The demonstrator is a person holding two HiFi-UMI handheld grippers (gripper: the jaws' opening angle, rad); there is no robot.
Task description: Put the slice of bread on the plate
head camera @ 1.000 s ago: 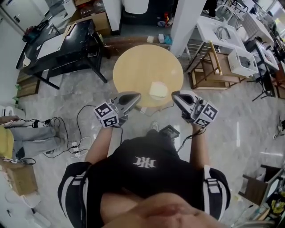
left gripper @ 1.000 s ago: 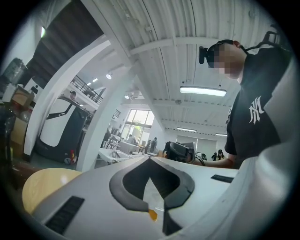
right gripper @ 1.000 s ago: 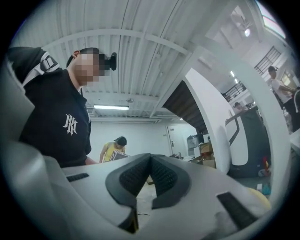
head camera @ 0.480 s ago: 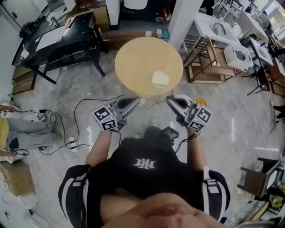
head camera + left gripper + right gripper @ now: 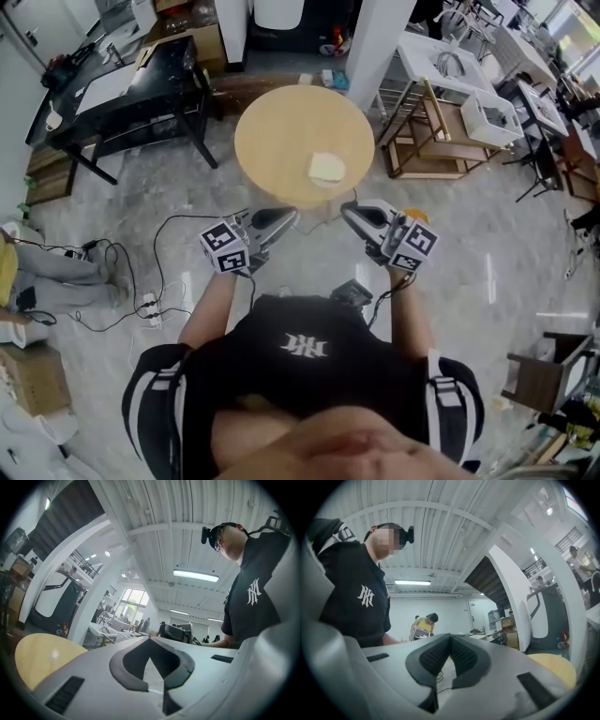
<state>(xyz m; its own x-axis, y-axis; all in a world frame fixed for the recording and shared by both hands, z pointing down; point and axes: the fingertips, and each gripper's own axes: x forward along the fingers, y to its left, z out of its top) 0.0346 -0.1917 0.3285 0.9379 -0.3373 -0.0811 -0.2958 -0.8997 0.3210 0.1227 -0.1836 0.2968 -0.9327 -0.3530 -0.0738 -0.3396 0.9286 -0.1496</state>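
Pale round wooden table point(image 5: 272, 141), squarish bread slice point(image 5: 326, 168) atop; left gripper point(image 5: 289, 218) and right gripper point(image 5: 347, 210) jaws together, empty.

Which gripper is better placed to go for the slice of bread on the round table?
Probably the right gripper: the slice of bread lies slightly nearer it than the left gripper. Both are shut and empty.

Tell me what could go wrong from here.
Both the left gripper and right gripper are shut and empty; nudging the bread with closed jaws could push it off the table.
No separate plate can be made out, so the target is unclear.
Cables on the floor beside the person could snag a foot.
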